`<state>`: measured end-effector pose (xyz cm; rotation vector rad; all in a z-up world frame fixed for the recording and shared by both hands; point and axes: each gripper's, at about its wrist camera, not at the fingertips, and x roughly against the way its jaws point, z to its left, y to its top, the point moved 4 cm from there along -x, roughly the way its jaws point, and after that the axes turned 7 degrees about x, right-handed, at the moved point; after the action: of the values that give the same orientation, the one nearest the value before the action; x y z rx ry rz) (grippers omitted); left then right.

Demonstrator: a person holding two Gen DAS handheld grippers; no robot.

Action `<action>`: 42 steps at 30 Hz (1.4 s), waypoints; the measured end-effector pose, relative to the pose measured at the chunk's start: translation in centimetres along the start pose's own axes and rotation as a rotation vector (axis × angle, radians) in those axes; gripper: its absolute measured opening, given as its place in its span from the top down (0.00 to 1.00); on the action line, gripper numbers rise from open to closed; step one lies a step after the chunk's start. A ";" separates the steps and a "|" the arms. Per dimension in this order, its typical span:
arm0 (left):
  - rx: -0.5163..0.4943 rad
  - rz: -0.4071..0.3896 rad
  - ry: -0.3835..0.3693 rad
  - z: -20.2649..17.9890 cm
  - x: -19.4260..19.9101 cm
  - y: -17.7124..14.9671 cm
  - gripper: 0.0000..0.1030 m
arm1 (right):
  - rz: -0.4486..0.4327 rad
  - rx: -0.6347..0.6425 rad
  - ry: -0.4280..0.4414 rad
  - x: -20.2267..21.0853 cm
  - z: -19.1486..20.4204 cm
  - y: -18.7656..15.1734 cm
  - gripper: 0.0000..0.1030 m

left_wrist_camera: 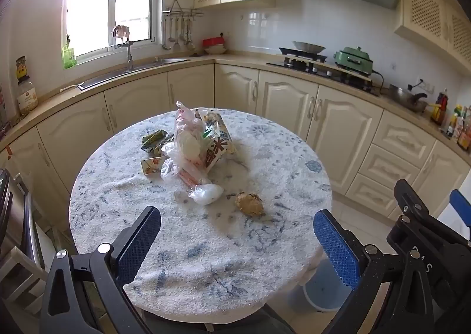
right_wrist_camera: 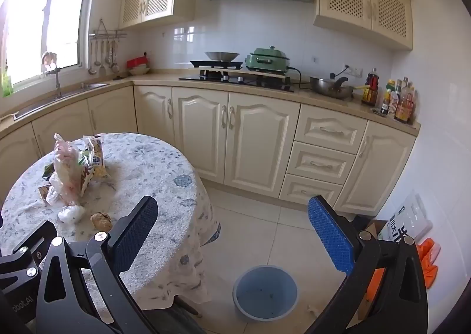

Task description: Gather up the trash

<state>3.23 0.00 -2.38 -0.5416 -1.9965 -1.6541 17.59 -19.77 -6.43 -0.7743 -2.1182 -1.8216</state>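
Left wrist view: left gripper (left_wrist_camera: 237,241) hovers above the near edge of the round worktop (left_wrist_camera: 265,157), fingers (left_wrist_camera: 139,241) spread wide apart, nothing between them. Trash lies in a cluster on the worktop's far-left half: a clear plastic bag (left_wrist_camera: 187,139) leaning against a printed snack bag (left_wrist_camera: 217,142), green wrappers (left_wrist_camera: 154,141) just behind-left, a small printed packet (left_wrist_camera: 151,164) at the left, a crumpled white plastic wad (left_wrist_camera: 206,194) nearer the camera. A brown crumpled lump (left_wrist_camera: 249,203) sits just right of the wad, apart from it.

Right wrist view: right gripper (right_wrist_camera: 232,238) held beyond the worktop's right side, over the tiled floor (right_wrist_camera: 259,216), fingers (right_wrist_camera: 331,238) wide apart and empty. A blue bin (right_wrist_camera: 265,294) stands upright on the floor between the fingers in frame, close to the hanging tablecloth (right_wrist_camera: 188,260); only a few specks are visible inside. An orange item (right_wrist_camera: 429,260) lies by the right wall; cannot identify it.
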 end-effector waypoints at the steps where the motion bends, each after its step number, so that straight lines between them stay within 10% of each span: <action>1: -0.002 0.002 0.000 0.0 0.0 0.0 0.01 | 0.005 0.001 0.002 0.0 0.0 0.0 0.00; 42: 0.026 -0.040 0.051 1.0 1.8 0.1 0.01 | -0.031 -0.026 0.104 1.2 0.7 0.2 0.00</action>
<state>1.73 0.95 -1.36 -0.4485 -2.0013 -1.6460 16.83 -18.78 -5.81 -0.6408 -2.0560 -1.8659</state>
